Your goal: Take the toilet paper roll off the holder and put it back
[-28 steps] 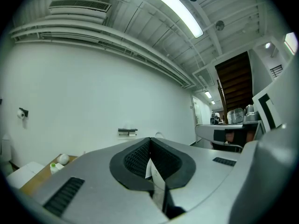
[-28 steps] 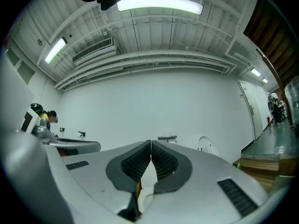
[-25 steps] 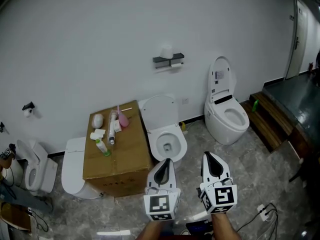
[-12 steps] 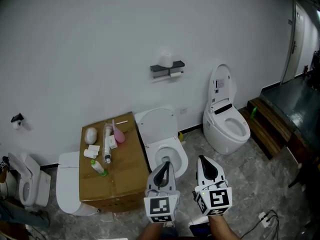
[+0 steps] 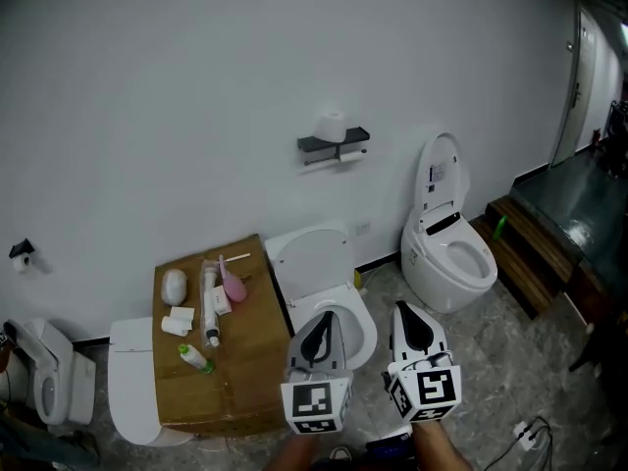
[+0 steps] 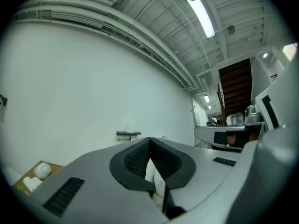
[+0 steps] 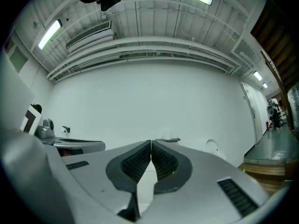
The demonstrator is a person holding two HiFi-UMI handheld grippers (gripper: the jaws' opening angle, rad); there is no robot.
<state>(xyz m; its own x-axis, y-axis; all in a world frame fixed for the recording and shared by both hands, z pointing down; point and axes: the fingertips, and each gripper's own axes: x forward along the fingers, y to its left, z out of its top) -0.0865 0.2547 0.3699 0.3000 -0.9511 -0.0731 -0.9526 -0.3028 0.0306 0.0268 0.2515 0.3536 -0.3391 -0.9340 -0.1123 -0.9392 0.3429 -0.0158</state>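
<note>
Roll (image 5: pixel 333 125) sits upright on top of the holder (image 5: pixel 334 145), a dark shelf bracket on the wall (image 5: pixel 196 86). It is untouched, so I judge the lift-off has not begun. Something white hangs under the holder's right end, too small to name. Directly below the holder is a toilet (image 5: pixel 345 314) with its lid raised. Below and left of the holder is a box (image 5: pixel 245 361) carrying bottles and small packets. Below and right is a second toilet (image 5: pixel 449 248). Both grippers are well below and short of the holder, side by side over the near toilet and pointed toward the wall. Left gripper (image 5: pixel 327 318): its own view shows the pads meeting at the tips, nothing between them (image 6: pixel 150 139), with the holder (image 6: pixel 128 134) small beyond. Right gripper (image 5: pixel 405 307): pads pressed together, likewise empty (image 7: pixel 151 142), the holder (image 7: pixel 169 139) just past its tips. My read is that the jaws are kept closed because there is nothing to carry on the approach, and held level so both cameras keep the holder in sight. One claw must spread wide before it reaches the roll. The roll stands loose on the shelf, so a nudge could tip it off.
</note>
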